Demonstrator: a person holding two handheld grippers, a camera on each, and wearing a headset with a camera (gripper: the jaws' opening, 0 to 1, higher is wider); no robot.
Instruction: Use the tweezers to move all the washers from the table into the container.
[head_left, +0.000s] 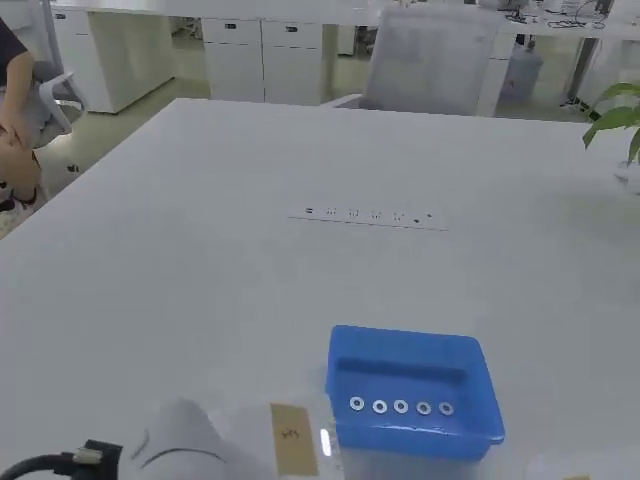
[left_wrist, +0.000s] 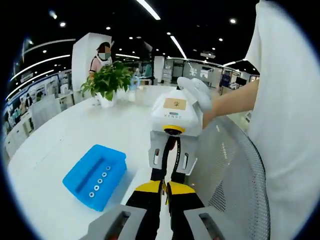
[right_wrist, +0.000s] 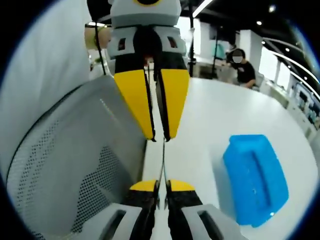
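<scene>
Five small silver washers (head_left: 401, 406) lie in a row inside the blue container (head_left: 405, 340) on the white table (head_left: 200, 250), off to one side of the grippers. The left gripper (left_wrist: 165, 186) and right gripper (right_wrist: 161, 186) meet tip to tip, both pinched on the thin tweezers (right_wrist: 162, 165).

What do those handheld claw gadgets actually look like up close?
Both have yellow jaws edged in black. The left gripper has a pale grey body; the right gripper has a white housing with a tan label and small lettering. A black cable trails from one. The person wears a white top.
</scene>
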